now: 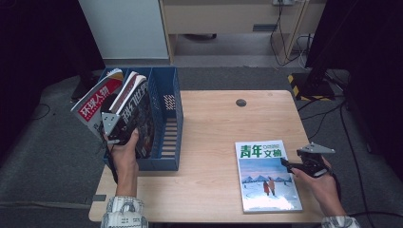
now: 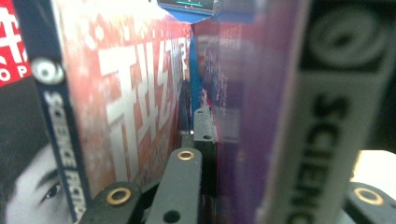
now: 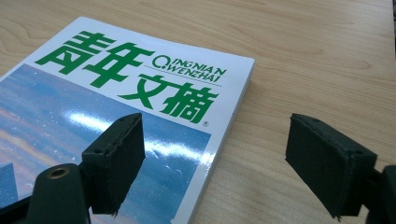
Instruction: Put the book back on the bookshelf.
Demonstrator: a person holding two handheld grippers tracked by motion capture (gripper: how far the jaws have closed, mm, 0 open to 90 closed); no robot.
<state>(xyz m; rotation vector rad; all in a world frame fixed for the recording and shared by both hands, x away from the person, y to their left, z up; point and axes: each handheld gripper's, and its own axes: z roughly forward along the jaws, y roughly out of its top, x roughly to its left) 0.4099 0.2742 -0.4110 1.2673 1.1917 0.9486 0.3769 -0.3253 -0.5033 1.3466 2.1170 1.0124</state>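
Wooden tabletop (image 1: 214, 123): left gripper (image 1: 114, 128) clamps dark magazine (image 1: 138, 114) in blue file rack (image 1: 166, 118); it may snag the neighbouring red magazine (image 1: 95, 102). Right gripper (image 1: 297, 166), fingers (image 3: 116, 158) wide, straddles green-titled magazine (image 1: 266, 175) right of rack; the glossy cover may slip.

Light wooden table (image 1: 214, 128): blue file rack (image 1: 168, 128) at left edge, magazine (image 1: 266, 175) flat near right.

Magazines (image 1: 124, 107) crowd the blue file rack's (image 1: 172, 142) left slots; its right slot appears open. The surface (image 1: 214, 137) between rack and the flat magazine (image 1: 267, 175) is unobstructed.

magazine (image 3: 116, 107): glossy paper | table (image 3: 303, 56): matt wood | rack (image 1: 171, 128): blue plastic
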